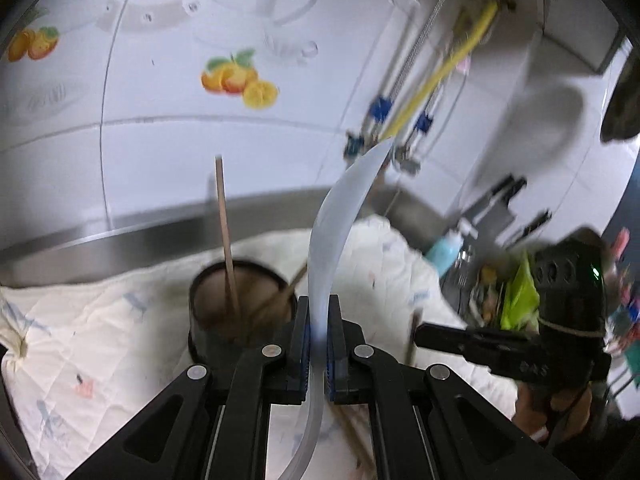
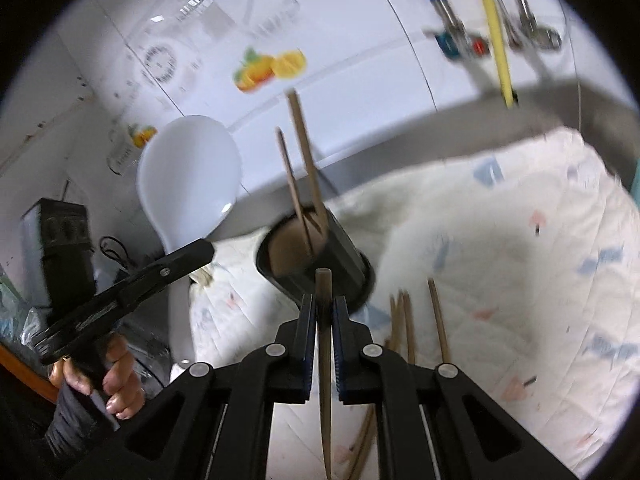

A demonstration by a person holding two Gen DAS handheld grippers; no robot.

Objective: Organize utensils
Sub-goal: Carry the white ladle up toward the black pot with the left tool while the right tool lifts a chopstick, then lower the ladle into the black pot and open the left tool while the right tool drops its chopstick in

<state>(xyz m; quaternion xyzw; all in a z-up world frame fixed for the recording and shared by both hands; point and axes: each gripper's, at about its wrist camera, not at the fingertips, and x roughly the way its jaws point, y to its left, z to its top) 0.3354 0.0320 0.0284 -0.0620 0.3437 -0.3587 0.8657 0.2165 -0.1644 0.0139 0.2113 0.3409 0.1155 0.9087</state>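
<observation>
Left wrist view: left gripper (image 1: 318,344) pinched on a translucent white rice spoon (image 1: 340,220), gripped by the handle, bowl end raised edge-on toward the tiled wall. Just beyond the fingertips, a dark round holder (image 1: 240,308) standing on a white quilted cloth (image 1: 80,340), already loaded with two wooden chopsticks (image 1: 225,224), one nearly upright, one leaning right. At right, the right gripper (image 1: 440,338) reaching in, too blurred here to judge its grip. No readable writing; only fruit decals (image 1: 240,80) on the tiles and faint embossed marks on the other tool's black body, illegible. Right wrist view: right gripper (image 2: 323,328) closed on a single chopstick (image 2: 325,380), held lengthwise between the pads, tip aimed toward the holder (image 2: 340,256). Two chopsticks (image 2: 304,168) standing in it; several loose chopsticks (image 2: 404,320) lying on the cloth (image 2: 520,240) just right of the fingers. Left gripper (image 2: 200,252) at left, clamped on the spoon (image 2: 188,176), bowl up. Judged partway done: two sticks stowed, spoon and one stick in hand, a handful left on the cloth. No brand or label legible.
</observation>
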